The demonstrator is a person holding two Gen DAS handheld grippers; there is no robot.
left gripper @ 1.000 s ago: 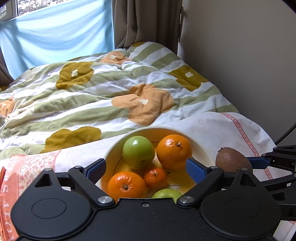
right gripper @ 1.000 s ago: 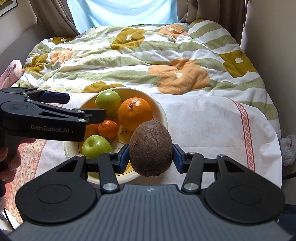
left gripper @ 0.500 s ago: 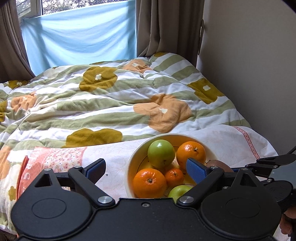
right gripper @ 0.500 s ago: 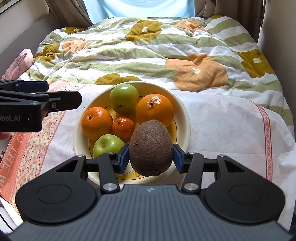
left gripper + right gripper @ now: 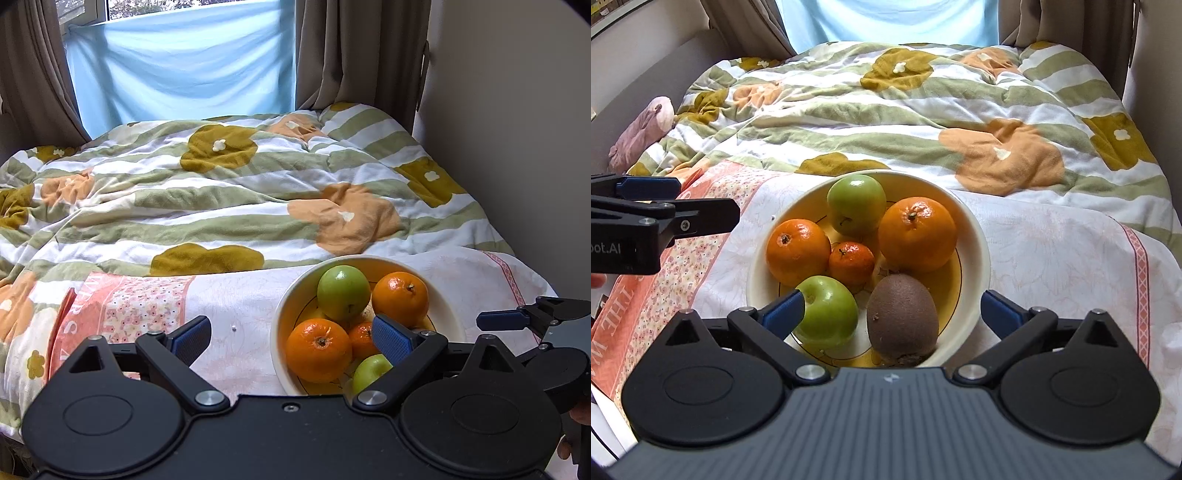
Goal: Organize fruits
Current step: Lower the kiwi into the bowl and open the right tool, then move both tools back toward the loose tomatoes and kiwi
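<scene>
The kiwi (image 5: 902,318) is out of the right tongs (image 5: 892,314) now, where a moment ago it sat pinched between the blue pads, and the left tongs (image 5: 291,338) have swung away so the bowl (image 5: 448,314) sits to their right instead of dead ahead. Left wrist view first: the left tongs stand spread wide with nothing between them, one blue pad over the pale cloth (image 5: 236,295) on the bed, the other in front of the bowl's fruit. In the bowl you can see a green apple (image 5: 343,292) at the back, an orange (image 5: 400,299) beside it, a second orange (image 5: 318,350) at the front, a small mandarin (image 5: 360,339) tucked between, and another green apple (image 5: 371,371) partly hidden behind the pad. The right tongs poke in at the right edge. Over to the right wrist view: the right tongs are opening, pads spread well clear either side of the bowl's near rim, and the kiwi lies free inside the bowl at the front right, just beside the near green apple. The left tongs reach in from the left edge, over the pink flowered cloth (image 5: 646,295). The striped flowered quilt (image 5: 886,110) covers the bed behind.
</scene>
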